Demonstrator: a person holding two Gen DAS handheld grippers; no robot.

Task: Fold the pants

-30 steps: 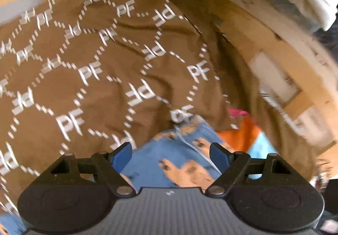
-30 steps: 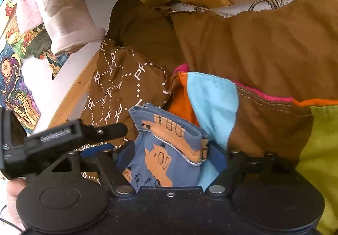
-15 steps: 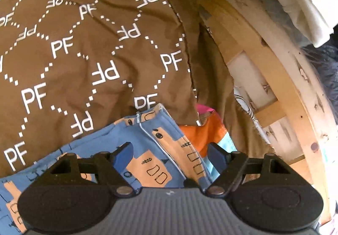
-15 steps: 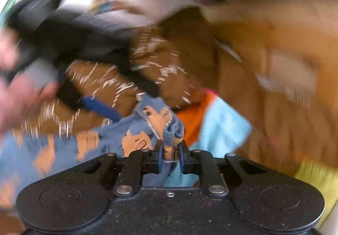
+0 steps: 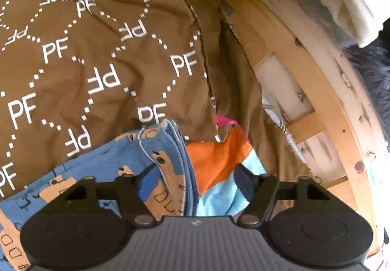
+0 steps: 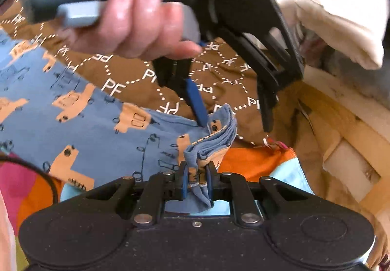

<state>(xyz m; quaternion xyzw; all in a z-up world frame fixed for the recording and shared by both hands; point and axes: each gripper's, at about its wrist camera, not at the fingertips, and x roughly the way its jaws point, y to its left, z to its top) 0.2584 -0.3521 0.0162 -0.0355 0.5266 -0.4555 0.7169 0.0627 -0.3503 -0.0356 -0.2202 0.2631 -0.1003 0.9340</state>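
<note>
Right tool [image 6: 197, 179] pinches pants [image 6: 85, 124] (left view hides this); left tool [image 5: 195, 182] closing, ungripped.

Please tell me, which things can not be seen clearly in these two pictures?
- Pants: full shape unknown; both views cut them at the left edge, and the gripper bodies cover their near part.
- Left gripper, right wrist view: far finger blocks any view of cloth contact.
- Hand: blurred, cropped at top.
</note>
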